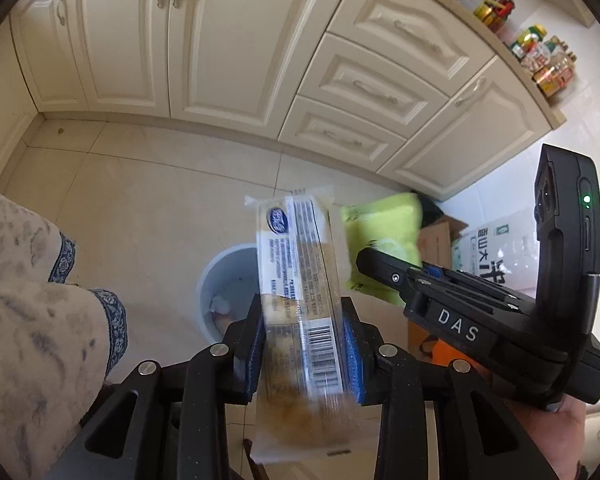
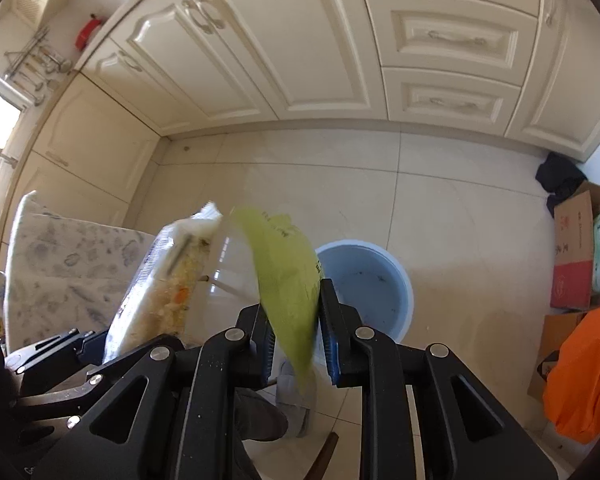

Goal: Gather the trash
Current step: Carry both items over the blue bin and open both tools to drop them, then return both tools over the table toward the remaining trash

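Hovering over the blue bin [image 2: 366, 284], left gripper [image 1: 302, 344] grasps a clear snack wrapper [image 1: 296, 264]; right gripper [image 2: 298, 340] pinches a green packet [image 2: 288, 276], bin at two o'clock. Scraps already inside; both drops remain.

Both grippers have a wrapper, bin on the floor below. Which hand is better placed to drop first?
Left, probably. Its clear snack wrapper hangs directly over the blue bin between the left gripper pads. The right gripper's green packet sits beside the bin's rim.

"DAS" stands in white letters on the right gripper [image 1: 458, 326]; wrapper print stays unreadable.
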`<action>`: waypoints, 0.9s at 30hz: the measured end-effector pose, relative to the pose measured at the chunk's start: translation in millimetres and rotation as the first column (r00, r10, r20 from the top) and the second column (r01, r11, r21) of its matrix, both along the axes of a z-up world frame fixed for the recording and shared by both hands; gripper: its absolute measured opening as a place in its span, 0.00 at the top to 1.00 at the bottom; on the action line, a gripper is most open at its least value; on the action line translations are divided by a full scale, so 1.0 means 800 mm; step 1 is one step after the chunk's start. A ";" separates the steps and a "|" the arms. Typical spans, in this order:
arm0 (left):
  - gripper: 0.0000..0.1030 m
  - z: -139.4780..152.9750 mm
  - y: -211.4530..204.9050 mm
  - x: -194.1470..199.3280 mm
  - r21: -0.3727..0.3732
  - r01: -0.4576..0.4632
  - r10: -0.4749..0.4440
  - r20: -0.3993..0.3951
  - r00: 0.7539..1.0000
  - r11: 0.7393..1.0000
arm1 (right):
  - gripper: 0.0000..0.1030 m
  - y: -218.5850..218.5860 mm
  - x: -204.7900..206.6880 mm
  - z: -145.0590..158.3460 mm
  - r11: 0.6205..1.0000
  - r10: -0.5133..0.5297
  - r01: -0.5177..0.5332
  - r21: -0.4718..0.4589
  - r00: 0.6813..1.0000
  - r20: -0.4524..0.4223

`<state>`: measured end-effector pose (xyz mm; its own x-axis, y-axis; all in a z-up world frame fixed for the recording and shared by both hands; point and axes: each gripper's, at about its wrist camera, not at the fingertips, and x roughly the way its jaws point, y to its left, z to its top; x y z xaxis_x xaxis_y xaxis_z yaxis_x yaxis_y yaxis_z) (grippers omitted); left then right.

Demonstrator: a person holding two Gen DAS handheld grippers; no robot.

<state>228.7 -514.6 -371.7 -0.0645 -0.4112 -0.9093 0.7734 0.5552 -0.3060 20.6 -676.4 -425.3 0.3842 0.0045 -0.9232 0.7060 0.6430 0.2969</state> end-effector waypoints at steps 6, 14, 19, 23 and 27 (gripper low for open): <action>0.11 -0.015 -0.022 0.024 0.035 -0.047 0.045 0.057 0.997 0.998 | 0.35 -0.008 -0.022 -0.019 0.998 -0.054 0.054 0.019 0.998 -0.020; 0.01 0.019 -0.024 0.037 0.061 -0.102 0.086 0.228 0.970 0.993 | 0.00 -0.002 -0.036 -0.004 0.994 -0.113 0.113 -0.004 0.993 -0.029; 0.01 0.057 -0.010 0.027 0.029 -0.112 0.097 0.316 0.944 0.993 | 0.00 0.016 -0.028 0.030 0.995 -0.095 0.095 -0.028 0.995 0.007; 0.01 0.096 0.019 0.018 -0.036 -0.125 0.129 0.358 0.925 0.992 | 0.00 0.037 -0.016 0.072 0.996 -0.065 0.069 -0.062 0.996 0.055; 0.01 0.144 0.073 0.002 -0.121 -0.155 0.191 0.404 0.894 0.980 | 0.00 0.068 0.004 0.126 0.993 -0.009 0.023 -0.119 0.993 0.115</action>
